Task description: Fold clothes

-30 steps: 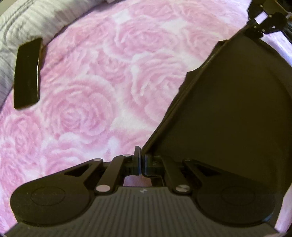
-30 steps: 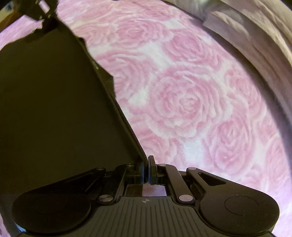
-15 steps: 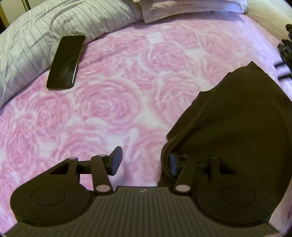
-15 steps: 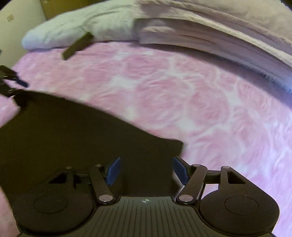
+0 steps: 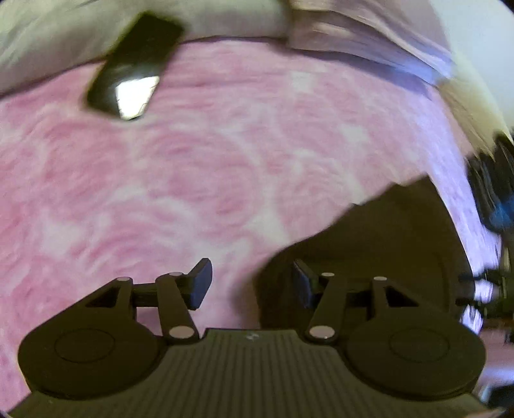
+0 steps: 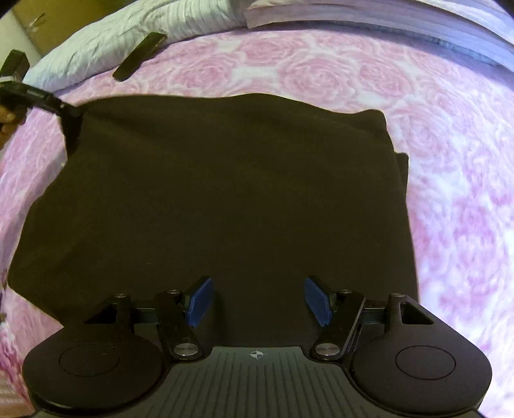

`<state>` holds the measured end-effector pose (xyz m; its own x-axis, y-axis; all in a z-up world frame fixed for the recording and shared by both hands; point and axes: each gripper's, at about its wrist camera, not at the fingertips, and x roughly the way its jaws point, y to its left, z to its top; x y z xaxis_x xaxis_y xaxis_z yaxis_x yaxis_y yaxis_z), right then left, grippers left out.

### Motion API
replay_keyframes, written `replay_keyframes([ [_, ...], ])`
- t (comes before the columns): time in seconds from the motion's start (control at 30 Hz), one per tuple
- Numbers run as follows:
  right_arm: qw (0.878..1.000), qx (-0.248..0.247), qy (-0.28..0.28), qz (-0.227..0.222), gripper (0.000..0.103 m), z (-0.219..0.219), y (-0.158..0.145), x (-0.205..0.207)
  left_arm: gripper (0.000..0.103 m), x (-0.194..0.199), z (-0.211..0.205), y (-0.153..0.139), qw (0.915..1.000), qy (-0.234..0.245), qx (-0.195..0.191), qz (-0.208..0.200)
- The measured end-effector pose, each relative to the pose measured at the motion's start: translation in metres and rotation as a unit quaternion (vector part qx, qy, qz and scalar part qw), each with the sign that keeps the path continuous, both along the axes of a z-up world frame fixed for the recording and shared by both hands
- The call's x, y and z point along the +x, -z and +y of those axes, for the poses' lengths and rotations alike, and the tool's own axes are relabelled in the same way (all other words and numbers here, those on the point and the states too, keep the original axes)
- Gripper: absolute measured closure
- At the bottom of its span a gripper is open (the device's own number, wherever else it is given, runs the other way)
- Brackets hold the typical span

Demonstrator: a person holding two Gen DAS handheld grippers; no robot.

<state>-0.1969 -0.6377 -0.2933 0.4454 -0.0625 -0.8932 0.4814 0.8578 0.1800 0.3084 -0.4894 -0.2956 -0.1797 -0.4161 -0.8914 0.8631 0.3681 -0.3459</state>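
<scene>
Dark garment [image 6: 225, 199] lies folded flat on the pink rose bedspread [image 6: 449, 160] — roughly rectangular, layered edge at its right side. Your right gripper [image 6: 257, 300] hovers over its near edge, jaws spread, empty. Your left gripper [image 5: 249, 284] is spread too — at the garment's left corner. Phone [image 6: 139, 56] lies by the striped pillow [image 6: 128, 29].

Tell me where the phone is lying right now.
The phone lies at the far left of the right wrist view, on the edge of the pink rose blanket against the striped grey bedding, beyond the dark garment.
</scene>
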Motion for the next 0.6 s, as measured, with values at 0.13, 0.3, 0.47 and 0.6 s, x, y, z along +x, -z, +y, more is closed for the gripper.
replay_keyframes([
  [0.13,1.000,-0.003,0.003,-0.007,0.036,0.003,-0.003,0.007,0.054,0.029,0.019,-0.010,0.9961,-0.083,-0.025,-0.017],
  [0.3,0.999,-0.014,0.011,-0.027,0.036,-0.021,-0.004,0.022,0.054,-0.025,0.029,-0.019,0.9973,0.010,-0.053,-0.051],
  [0.47,0.999,0.000,0.023,-0.048,0.038,-0.081,0.022,0.044,0.053,-0.108,0.033,0.013,0.9923,0.109,-0.053,-0.024],
  [0.6,1.000,-0.013,-0.003,-0.014,0.052,-0.119,0.048,0.047,0.052,-0.142,0.029,0.049,0.9877,0.144,-0.023,-0.057],
])
